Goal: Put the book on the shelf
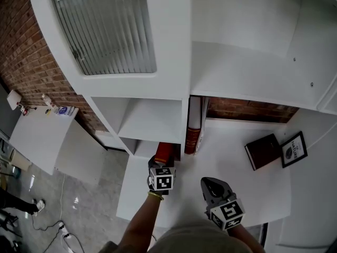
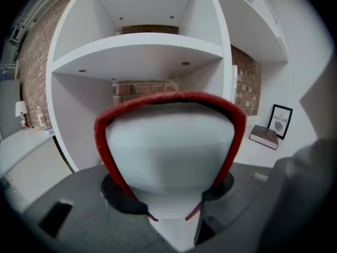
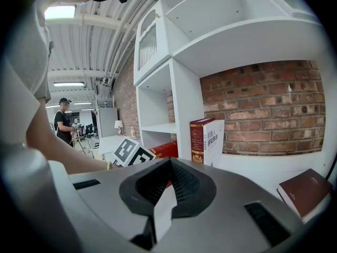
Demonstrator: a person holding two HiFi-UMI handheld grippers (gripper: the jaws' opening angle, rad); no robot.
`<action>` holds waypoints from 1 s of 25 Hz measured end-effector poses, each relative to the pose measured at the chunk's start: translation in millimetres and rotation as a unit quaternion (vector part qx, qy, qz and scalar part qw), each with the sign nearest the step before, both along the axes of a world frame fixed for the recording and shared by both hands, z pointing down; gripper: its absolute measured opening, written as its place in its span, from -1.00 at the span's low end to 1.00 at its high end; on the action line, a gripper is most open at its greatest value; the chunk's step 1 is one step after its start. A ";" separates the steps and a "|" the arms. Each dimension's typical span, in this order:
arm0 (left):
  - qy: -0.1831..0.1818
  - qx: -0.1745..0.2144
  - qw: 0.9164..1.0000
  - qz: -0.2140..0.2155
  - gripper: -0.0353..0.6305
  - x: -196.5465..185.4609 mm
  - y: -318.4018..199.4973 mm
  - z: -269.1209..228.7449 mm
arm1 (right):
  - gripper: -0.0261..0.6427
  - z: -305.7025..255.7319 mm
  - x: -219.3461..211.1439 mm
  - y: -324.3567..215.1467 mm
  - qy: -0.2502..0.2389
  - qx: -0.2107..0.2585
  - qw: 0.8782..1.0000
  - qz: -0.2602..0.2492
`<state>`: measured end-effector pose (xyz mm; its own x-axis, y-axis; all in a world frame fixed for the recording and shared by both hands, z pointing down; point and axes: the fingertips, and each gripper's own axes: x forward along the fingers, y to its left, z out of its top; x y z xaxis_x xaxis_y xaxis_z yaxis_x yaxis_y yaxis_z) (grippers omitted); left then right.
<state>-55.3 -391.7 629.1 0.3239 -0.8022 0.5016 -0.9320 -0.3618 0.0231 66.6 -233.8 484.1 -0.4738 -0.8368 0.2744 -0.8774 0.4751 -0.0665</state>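
A red book (image 1: 164,152) with white pages is clamped in my left gripper (image 1: 159,172), spine away from me, just in front of the low open compartment of the white shelf unit (image 1: 152,121). In the left gripper view the red book (image 2: 171,136) fills the middle, its cover arching round the pages, with the left gripper (image 2: 171,194) shut on it. My right gripper (image 1: 208,183) hovers over the white desk surface (image 1: 231,162) to the right, jaws together and holding nothing; the same right gripper (image 3: 168,163) points at the brick wall.
A dark red book (image 1: 193,125) stands upright against the shelf divider. A brown book (image 1: 262,151) lies flat beside a framed picture (image 1: 294,149) at the right. A white side table (image 1: 37,136) stands at the left. A person (image 3: 63,125) stands far back.
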 end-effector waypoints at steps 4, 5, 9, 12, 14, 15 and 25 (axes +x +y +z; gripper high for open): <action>-0.003 0.001 1.000 0.001 -0.18 1.5 -5.6 0.5 | -0.90 -1.5 -0.8 0.1 -0.004 -0.006 1.000 -0.003; -0.004 0.002 1.000 0.000 -0.18 2.0 -7.0 -0.2 | -0.90 -1.6 -0.7 0.2 -0.004 -0.006 1.000 -0.005; -0.004 0.002 1.000 0.000 -0.18 5.2 -13.3 0.5 | -0.90 0.5 4.2 -1.2 0.000 -0.001 1.000 0.001; -0.006 0.006 1.000 -0.001 -0.18 4.6 -17.0 -2.0 | -0.90 0.7 3.9 -1.7 0.000 -0.001 1.000 0.003; -0.004 0.007 1.000 -0.002 -0.18 5.0 -17.2 -1.5 | -0.90 0.9 3.6 -1.3 0.000 -0.002 1.000 0.002; -0.003 0.006 1.000 -0.002 -0.18 5.3 -17.1 -1.4 | -0.90 1.2 2.8 -0.9 -0.002 -0.005 1.000 0.001; -0.011 0.002 1.000 0.005 -0.18 5.4 -15.5 -0.1 | -0.90 -0.3 -8.1 2.7 -0.009 -0.003 1.000 -0.012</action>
<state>-49.9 -407.2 629.0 0.3195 -0.8009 0.5065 -0.9289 -0.3703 0.0005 58.5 -231.1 483.8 -0.4983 -0.8234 0.2716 -0.8646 0.4951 -0.0852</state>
